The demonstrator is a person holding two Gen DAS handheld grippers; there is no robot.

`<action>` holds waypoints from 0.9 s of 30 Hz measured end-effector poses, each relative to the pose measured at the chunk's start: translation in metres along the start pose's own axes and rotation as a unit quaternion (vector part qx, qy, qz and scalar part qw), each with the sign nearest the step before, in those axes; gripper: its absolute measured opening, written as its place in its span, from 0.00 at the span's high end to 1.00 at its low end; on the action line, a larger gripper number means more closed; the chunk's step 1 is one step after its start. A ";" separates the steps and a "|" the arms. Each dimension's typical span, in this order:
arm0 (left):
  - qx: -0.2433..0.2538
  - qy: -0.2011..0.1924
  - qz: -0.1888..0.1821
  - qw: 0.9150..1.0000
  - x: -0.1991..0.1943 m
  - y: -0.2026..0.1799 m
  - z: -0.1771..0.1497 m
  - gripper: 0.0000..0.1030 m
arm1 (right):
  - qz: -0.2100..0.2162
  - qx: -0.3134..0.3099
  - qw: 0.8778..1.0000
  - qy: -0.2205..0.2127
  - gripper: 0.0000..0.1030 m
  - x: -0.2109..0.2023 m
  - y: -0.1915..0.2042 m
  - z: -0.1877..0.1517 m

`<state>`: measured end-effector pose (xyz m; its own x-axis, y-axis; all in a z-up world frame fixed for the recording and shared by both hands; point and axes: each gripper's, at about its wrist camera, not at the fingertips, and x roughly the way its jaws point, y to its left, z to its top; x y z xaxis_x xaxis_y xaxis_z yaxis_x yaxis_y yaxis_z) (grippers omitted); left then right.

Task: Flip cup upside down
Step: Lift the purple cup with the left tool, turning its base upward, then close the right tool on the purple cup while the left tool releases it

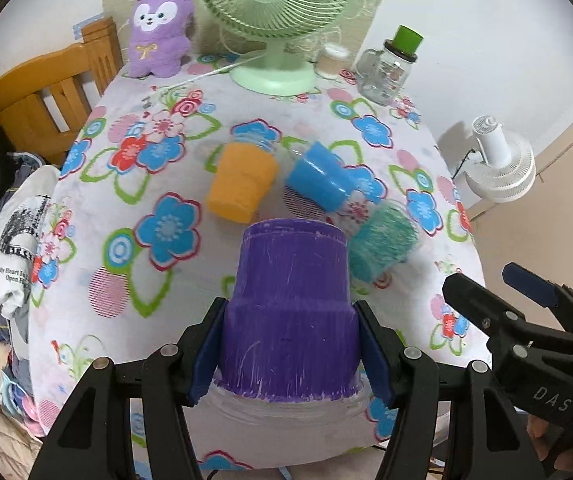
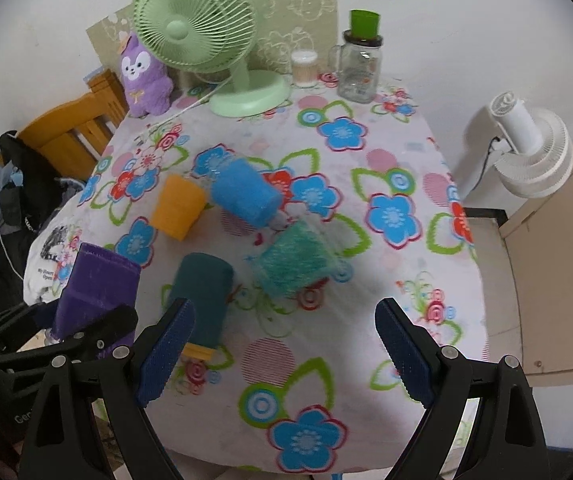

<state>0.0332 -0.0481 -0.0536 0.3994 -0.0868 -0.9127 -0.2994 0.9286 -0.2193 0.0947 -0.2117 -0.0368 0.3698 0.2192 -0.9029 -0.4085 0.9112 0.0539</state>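
My left gripper is shut on a purple cup, held with its base pointing away and its clear rim toward me, above the table's near edge. The same purple cup shows at the left of the right wrist view, in the left gripper. My right gripper is open and empty above the flowered tablecloth; it also shows at the right of the left wrist view. An orange cup, a blue cup and a teal cup lie on the cloth. A dark teal cup lies by my right gripper's left finger.
A green desk fan, a purple plush toy, a glass mug with a green lid and a small jar stand at the table's far edge. A wooden chair and clothes are left; a white fan is right.
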 end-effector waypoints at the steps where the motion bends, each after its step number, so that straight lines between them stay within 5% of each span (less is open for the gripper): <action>1: -0.001 0.001 -0.002 1.000 0.002 -0.005 -0.002 0.38 | -0.002 0.001 1.000 0.000 0.09 -0.001 -0.008 -0.001; 11: 0.016 0.032 -0.017 0.999 0.047 -0.063 -0.023 0.38 | -0.034 0.026 0.998 0.037 0.09 0.023 -0.068 -0.012; 15: 0.014 0.064 -0.042 0.997 0.075 -0.083 -0.038 0.38 | -0.037 0.020 0.997 0.059 0.09 0.042 -0.075 -0.017; 22: -0.008 0.078 -0.032 0.996 0.111 -0.082 -0.045 0.37 | -0.025 0.006 0.996 0.089 0.09 0.070 -0.071 -0.021; 27: 0.002 0.064 -0.026 0.998 0.115 -0.080 -0.041 0.20 | -0.016 0.012 0.995 0.097 0.09 0.078 -0.066 -0.020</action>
<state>0.0676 -0.1473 -0.1547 0.3006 -0.1795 -0.9367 -0.2778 0.9231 -0.2660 0.1338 -0.2614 -0.1198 0.2132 0.1208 -0.9695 -0.3779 0.9253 0.0322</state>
